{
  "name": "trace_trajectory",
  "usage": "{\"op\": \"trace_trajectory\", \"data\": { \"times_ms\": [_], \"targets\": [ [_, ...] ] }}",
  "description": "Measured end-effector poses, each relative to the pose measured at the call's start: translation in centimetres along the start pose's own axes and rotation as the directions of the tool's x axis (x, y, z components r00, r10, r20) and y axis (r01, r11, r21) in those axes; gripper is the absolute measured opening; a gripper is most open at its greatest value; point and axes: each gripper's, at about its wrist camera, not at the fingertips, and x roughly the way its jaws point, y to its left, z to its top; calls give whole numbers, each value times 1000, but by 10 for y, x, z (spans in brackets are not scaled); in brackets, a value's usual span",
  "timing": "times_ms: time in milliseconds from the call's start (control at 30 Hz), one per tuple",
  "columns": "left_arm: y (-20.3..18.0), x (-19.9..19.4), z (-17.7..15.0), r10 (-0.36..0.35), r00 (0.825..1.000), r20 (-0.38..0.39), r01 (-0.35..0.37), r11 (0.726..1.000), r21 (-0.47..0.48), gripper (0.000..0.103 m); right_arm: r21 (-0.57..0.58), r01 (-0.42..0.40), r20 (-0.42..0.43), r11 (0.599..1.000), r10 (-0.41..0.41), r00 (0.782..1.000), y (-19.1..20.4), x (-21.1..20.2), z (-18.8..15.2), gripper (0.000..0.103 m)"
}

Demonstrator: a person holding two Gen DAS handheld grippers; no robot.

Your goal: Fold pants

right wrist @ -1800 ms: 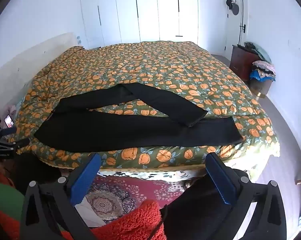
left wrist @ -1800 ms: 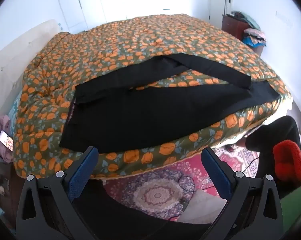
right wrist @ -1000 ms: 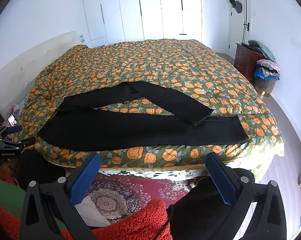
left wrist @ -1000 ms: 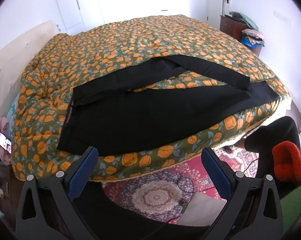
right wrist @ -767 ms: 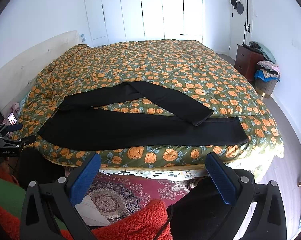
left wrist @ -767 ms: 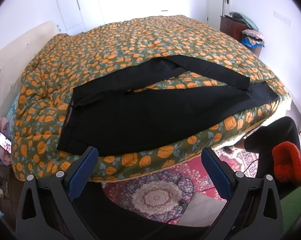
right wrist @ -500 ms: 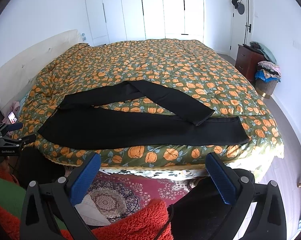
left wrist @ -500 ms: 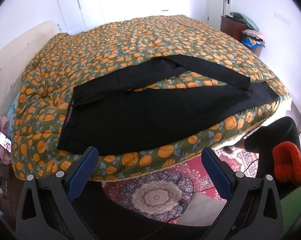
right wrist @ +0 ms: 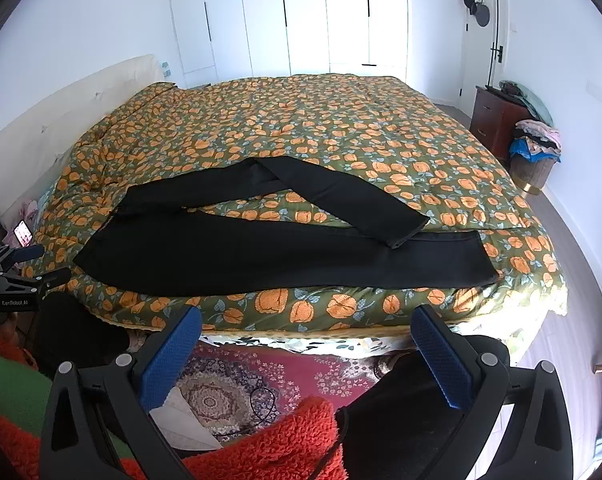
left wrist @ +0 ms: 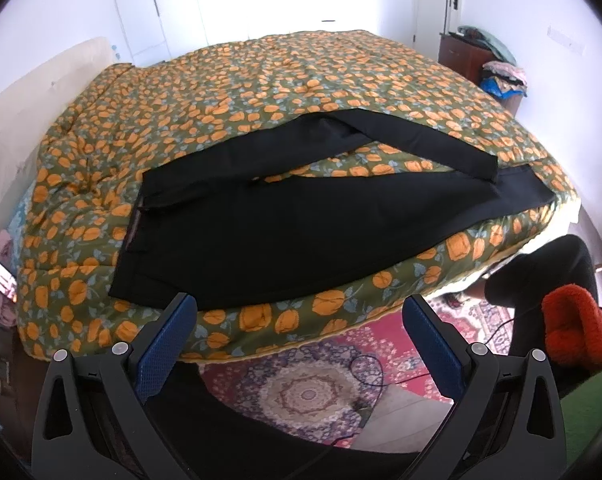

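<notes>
Black pants (left wrist: 285, 224) lie spread along the near edge of the bed, waistband at the left, legs to the right. The far leg is bent back and crosses over the near leg's cuff end. They also show in the right wrist view (right wrist: 261, 248). My left gripper (left wrist: 299, 320) is open and empty, held off the bed's edge, near the waistband side. My right gripper (right wrist: 307, 332) is open and empty, below the bed's edge, nearer the cuffs. The left gripper also shows at the far left of the right wrist view (right wrist: 25, 264).
The bed has an orange-flowered green quilt (right wrist: 321, 120). A patterned rug (left wrist: 301, 384) with a cable covers the floor below. A dark nightstand (right wrist: 497, 120) and a basket of clothes (right wrist: 535, 156) stand at the right wall. A phone (right wrist: 23, 234) lies at the left.
Both grippers have risen slightly and tilted up, so the bed sits a little lower in view. The pants have not moved. Both grippers stay open.
</notes>
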Motion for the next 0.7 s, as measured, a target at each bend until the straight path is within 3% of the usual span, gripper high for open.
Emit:
{"op": "trace_trajectory", "data": {
  "times_ms": [233, 700],
  "targets": [
    [1, -10, 5, -90, 994, 59, 90, 996, 2, 102, -23, 6, 7, 1000, -6, 1000, 7, 1, 8, 103],
    [-3, -19, 9, -97, 992, 75, 97, 995, 11, 103, -49, 100, -17, 994, -101, 995, 13, 13, 16, 103]
  ]
}}
